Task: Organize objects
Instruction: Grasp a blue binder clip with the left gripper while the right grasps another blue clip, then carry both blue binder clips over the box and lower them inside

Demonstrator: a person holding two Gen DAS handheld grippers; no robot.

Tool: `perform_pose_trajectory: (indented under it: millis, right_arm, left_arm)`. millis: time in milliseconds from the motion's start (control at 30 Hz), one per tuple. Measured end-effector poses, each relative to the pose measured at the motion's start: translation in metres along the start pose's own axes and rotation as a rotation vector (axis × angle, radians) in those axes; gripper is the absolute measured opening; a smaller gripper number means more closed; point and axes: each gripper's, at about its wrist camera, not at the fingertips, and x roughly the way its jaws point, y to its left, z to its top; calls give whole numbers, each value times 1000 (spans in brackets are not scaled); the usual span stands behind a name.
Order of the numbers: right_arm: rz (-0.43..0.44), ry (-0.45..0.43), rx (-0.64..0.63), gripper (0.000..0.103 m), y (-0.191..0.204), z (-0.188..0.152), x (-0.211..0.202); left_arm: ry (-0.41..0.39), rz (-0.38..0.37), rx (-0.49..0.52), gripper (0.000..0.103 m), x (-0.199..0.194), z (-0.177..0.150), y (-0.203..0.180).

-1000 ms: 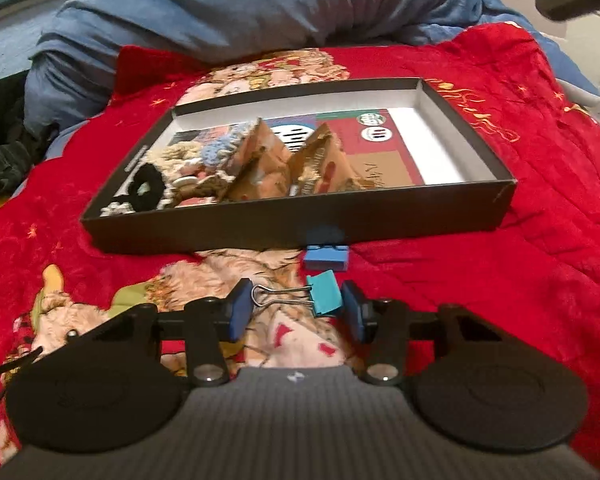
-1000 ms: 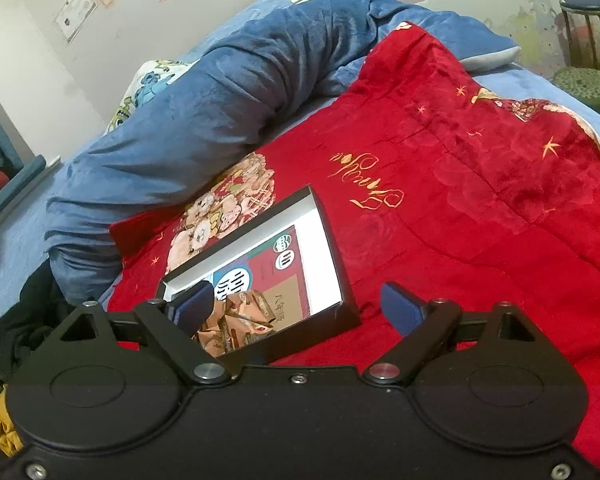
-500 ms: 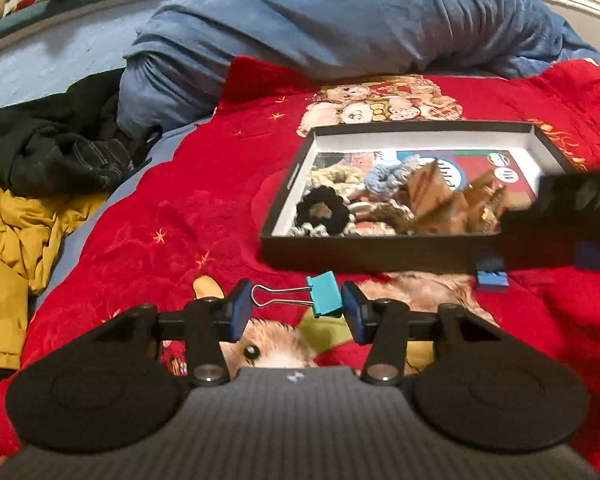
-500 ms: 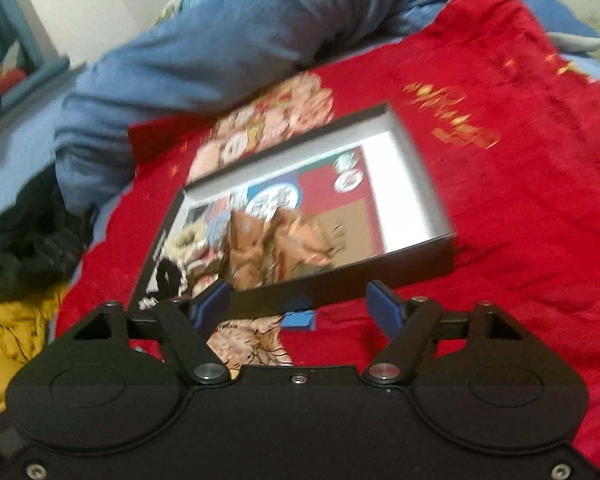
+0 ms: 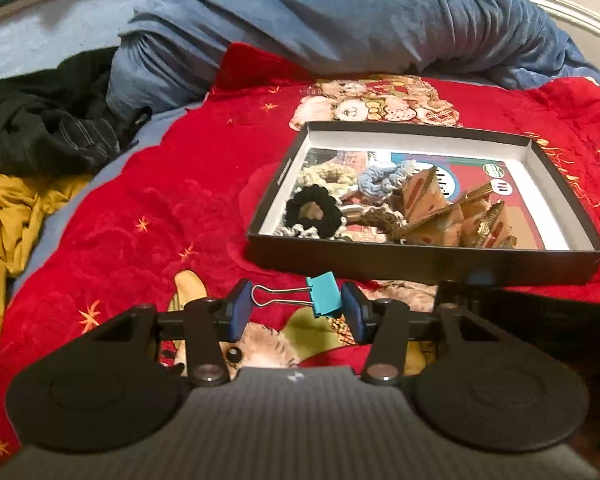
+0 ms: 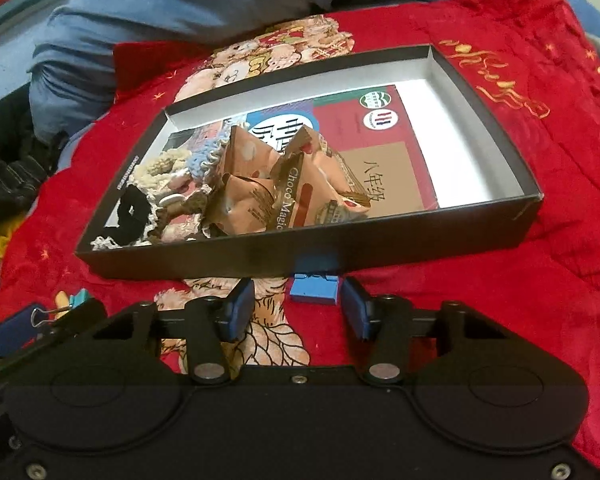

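**Left jaws clamped, right jaws narrowing**

The left gripper (image 5: 296, 308) points downward, its jaws pressed on the two ends of a teal binder clip (image 5: 298, 299) held crosswise between the blue pads (image 5: 236, 310). The right gripper (image 6: 298, 310) also tilts downward; its jaws have just been closing and stand apart, nothing touching either pad, just short of a blue clip (image 6: 314, 287).

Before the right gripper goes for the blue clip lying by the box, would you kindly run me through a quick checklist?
1. Left gripper shut on teal binder clip: ok.
2. Right gripper, jaws just closing, nothing between them: ok.
3. Blue binder clip on red blanket, ahead of the right fingertips: ok.
4. Clip free of black cardboard box: cannot tell, it sits against the wall.
5. Bare floor inside the box, right side: ok.
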Motion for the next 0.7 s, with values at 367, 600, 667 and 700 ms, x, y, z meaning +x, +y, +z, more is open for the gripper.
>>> perform_pose_trajectory:
  millis: [367, 600, 667, 700]
  right_arm:
    - [-38, 1, 19, 25, -3, 2, -4]
    - [-19, -7, 34, 25, 1, 0, -21]
    - [-8, -10, 42, 25, 2, 2, -26]
    - [-1, -17, 51, 25, 2, 3, -30]
  left_arm:
    - [5, -14, -47, 52, 3, 4, 5]
    - [-20, -20, -34, 53, -3, 3, 1]
    - [-29, -15, -37, 53, -4, 4, -1]
    - [-29, -14, -41, 53, -4, 5, -1]
